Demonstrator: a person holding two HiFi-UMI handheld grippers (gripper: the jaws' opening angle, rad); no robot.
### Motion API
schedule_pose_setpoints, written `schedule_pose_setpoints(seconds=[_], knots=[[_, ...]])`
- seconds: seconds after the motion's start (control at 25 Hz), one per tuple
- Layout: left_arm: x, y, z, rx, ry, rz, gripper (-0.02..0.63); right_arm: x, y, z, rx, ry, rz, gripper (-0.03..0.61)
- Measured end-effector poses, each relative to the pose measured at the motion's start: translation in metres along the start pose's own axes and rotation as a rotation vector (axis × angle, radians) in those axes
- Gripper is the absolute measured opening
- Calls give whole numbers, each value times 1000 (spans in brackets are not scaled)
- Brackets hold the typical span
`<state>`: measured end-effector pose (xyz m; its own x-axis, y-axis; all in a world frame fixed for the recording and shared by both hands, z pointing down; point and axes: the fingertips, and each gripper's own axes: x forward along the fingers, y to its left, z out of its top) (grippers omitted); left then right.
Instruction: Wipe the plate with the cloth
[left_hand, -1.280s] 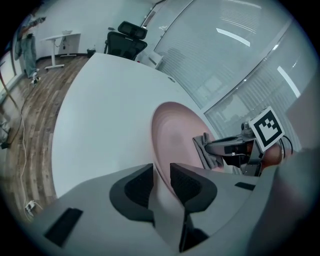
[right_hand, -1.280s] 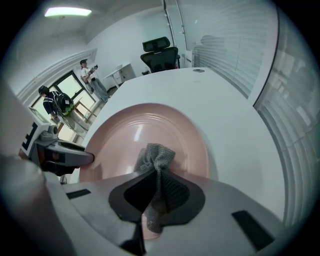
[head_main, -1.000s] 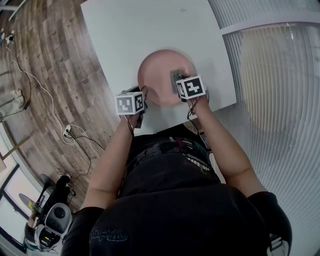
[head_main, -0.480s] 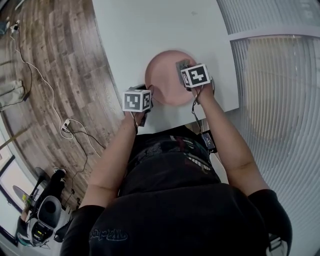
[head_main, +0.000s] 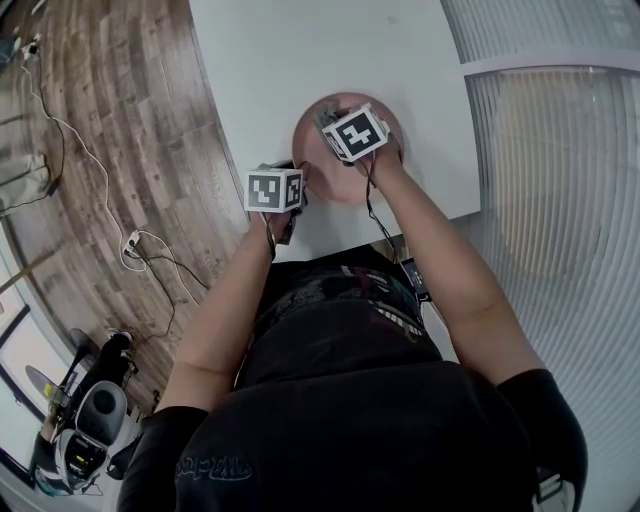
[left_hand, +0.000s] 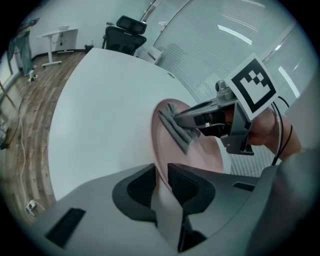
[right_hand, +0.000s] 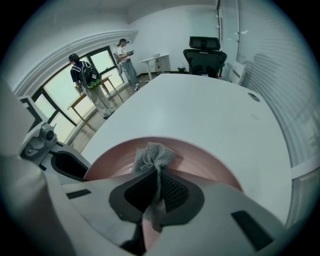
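The head view looks steeply down past the person's torso (head_main: 350, 400) onto the white table (head_main: 300, 60) in the upper frame. Both gripper views peer low and close across the pink plate (right_hand: 200, 160), shared by all three.

- We can read no word, number or brand anywhere.
- The left cube (head_main: 274, 189) and the right cube (head_main: 354, 133) carry black-and-white square patterns, no letters.
- The dark shirt's (head_main: 330, 400) faint print is illegible to us.
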<state>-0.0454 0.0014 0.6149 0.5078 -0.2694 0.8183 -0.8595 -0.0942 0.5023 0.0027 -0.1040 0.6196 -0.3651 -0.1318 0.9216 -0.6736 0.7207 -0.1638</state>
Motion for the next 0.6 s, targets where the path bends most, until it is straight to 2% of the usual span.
schedule_pose_setpoints(seconds=[0.16, 0.32, 0.6], knots=[[-1, 2, 3, -77, -36, -4, 76, 1, 32, -5, -23, 0, 89, 31], [-3, 5, 9, -126, -68, 16, 45, -6, 54, -27, -54, 22, 130, 31], [-1, 7, 11, -140, -80, 42, 29, -17, 74, -73, -50, 59, 185, 31]])
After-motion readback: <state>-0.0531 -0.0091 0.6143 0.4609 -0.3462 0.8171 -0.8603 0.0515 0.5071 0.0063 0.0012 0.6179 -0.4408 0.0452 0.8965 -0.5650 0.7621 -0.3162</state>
